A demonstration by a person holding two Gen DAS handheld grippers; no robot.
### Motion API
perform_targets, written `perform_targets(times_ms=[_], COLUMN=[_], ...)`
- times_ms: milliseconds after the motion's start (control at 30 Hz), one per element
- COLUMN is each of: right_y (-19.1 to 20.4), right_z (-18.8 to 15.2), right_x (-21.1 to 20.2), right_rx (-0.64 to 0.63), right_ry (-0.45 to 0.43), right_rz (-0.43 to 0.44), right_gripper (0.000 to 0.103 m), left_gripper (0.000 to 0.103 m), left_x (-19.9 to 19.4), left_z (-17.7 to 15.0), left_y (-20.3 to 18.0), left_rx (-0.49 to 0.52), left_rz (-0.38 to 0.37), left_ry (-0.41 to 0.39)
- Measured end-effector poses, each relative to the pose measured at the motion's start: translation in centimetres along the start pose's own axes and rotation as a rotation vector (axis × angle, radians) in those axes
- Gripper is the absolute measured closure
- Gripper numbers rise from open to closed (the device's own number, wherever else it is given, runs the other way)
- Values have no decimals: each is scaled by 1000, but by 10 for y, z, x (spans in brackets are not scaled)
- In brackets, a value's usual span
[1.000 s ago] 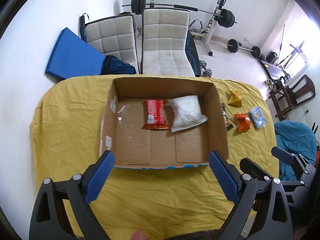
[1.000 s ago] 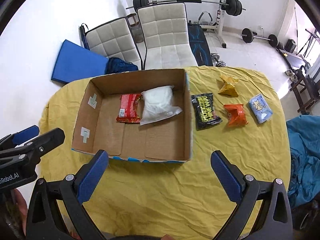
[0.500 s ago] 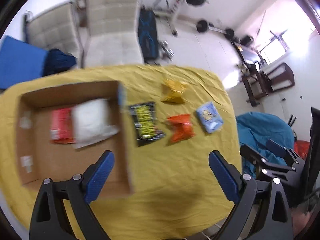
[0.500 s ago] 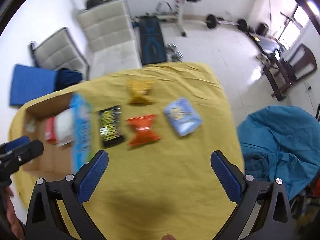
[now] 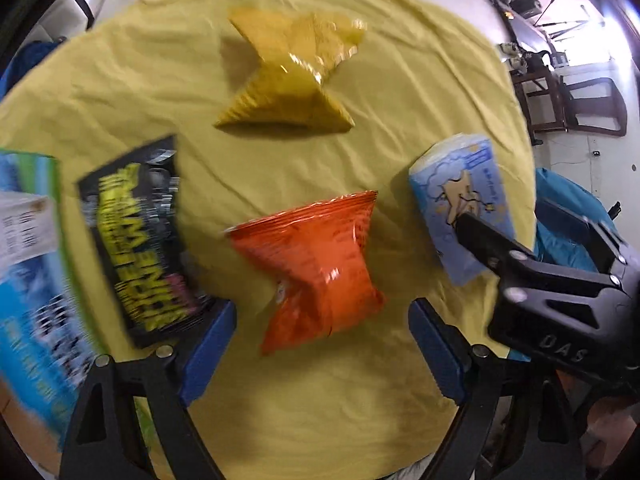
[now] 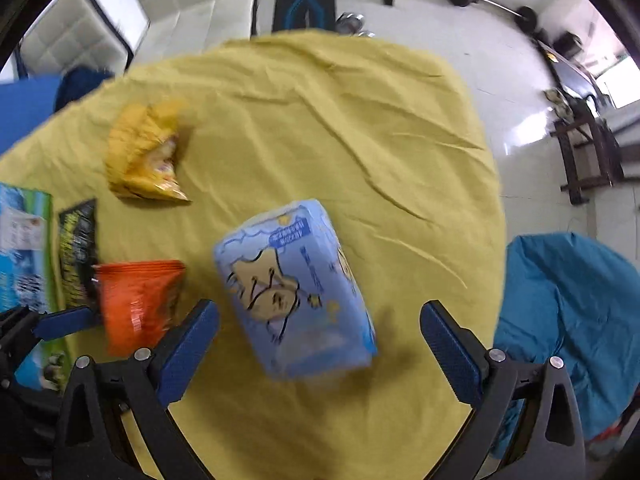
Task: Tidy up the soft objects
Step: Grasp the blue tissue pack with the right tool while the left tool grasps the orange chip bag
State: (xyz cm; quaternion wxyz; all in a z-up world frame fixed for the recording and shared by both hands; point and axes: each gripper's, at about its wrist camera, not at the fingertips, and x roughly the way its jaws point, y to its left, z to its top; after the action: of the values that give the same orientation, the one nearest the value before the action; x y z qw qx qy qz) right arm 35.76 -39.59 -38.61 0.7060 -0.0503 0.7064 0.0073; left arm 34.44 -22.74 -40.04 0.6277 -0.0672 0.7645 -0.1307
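Observation:
On the yellow tablecloth [image 5: 168,80] lie an orange snack bag [image 5: 316,268], a yellow snack bag [image 5: 288,72], a black packet with yellow print [image 5: 140,236] and a light blue tissue pack [image 5: 460,200]. My left gripper [image 5: 322,348] is open and empty, close above the orange bag's near end. My right gripper [image 6: 320,344] is open and empty, straddling the near end of the blue tissue pack [image 6: 296,292]. The orange bag [image 6: 136,300], yellow bag [image 6: 144,156] and black packet [image 6: 76,256] lie to its left.
The box's printed blue outer wall [image 5: 32,272] stands at the far left, also in the right wrist view [image 6: 24,256]. A teal cloth [image 6: 568,320] lies beyond the table's right edge. White chairs [image 6: 192,4] and gym weights stand behind the table.
Both grippers have swung right from over the box and dropped close to the table. The left one now sits over the orange bag, the right one over the blue tissue pack.

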Motion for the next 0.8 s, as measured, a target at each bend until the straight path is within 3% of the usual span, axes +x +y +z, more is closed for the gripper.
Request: perform_targets(times_ms=[100,167,233,367,433,533,800], right_y=[6,6,5,-5,-8,-19,-52], right_z=[10,14,18,18,14,10,-5], right_x=[22,34,41,50,50,48,49], right_rx=[-51,-53,-42,-20,-17,28,164], right_ry=[36,56,63,76,78,90,115], right_rz=[-6,-5,3,0,-19,-9,95], right_gripper=[1,4,9,24,40,56,76], left_gripper=[16,27,44,55,58,60,65], left_x=[16,25,30,30,28,25,20], left_z=[7,11,12,11,10,6,-8], left_y=[-6,-9,-10,-7,-3,4,2], left_rx=[7,8,20,24,14,-6,-1], left_rz=[14,27,48,63,60,45,73], left_ry=[26,38,46,30,21,12,-23])
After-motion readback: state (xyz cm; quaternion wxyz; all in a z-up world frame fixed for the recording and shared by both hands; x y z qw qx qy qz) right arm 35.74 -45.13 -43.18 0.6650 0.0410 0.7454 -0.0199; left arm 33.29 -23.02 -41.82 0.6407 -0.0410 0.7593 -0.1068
